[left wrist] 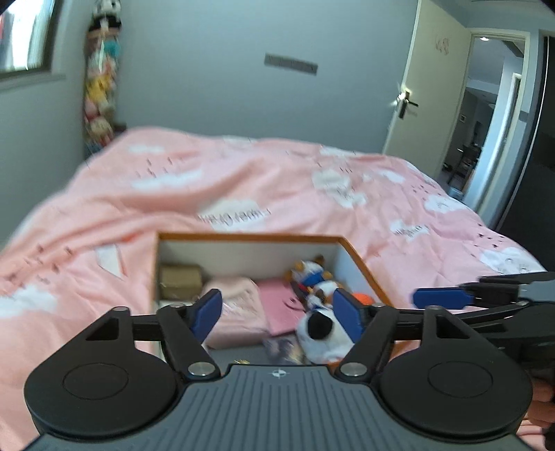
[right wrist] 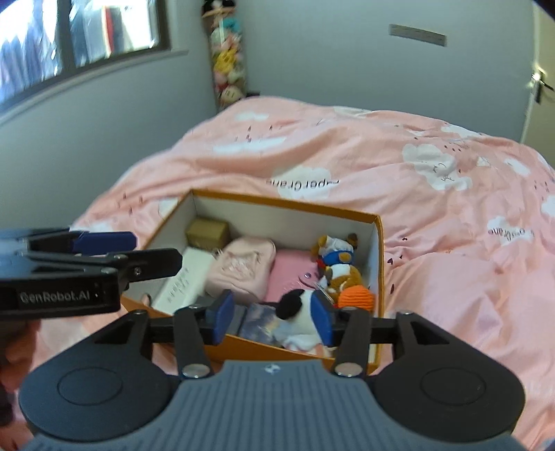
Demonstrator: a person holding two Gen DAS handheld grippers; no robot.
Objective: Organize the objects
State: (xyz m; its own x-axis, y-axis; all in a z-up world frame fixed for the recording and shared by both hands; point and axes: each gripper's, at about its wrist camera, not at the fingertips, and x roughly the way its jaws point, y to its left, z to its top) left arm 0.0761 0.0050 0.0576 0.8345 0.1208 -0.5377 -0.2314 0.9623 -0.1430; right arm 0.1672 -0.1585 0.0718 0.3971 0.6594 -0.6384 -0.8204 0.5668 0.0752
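An orange box with white inner walls [left wrist: 249, 237] [right wrist: 284, 204] sits on the pink bed. In it lie a small brown carton [right wrist: 207, 233], a folded pink cloth [right wrist: 244, 267], a pink pad [right wrist: 288, 277], a plush bear in blue [right wrist: 338, 258], an orange ball [right wrist: 357, 296], a white carton [right wrist: 184, 284] and a black-and-white plush [right wrist: 295, 308] [left wrist: 321, 329]. My left gripper [left wrist: 277, 314] hangs open above the box's near end. My right gripper [right wrist: 273, 321] is open too, above the black-and-white plush, which rests in the box. Nothing is held by either.
A pink quilt with white clouds [left wrist: 242, 180] covers the bed all around the box. Grey walls, a window [right wrist: 79, 31] at the left, hanging plush toys [right wrist: 227, 59] in the corner and an open door [left wrist: 433, 86] at the right.
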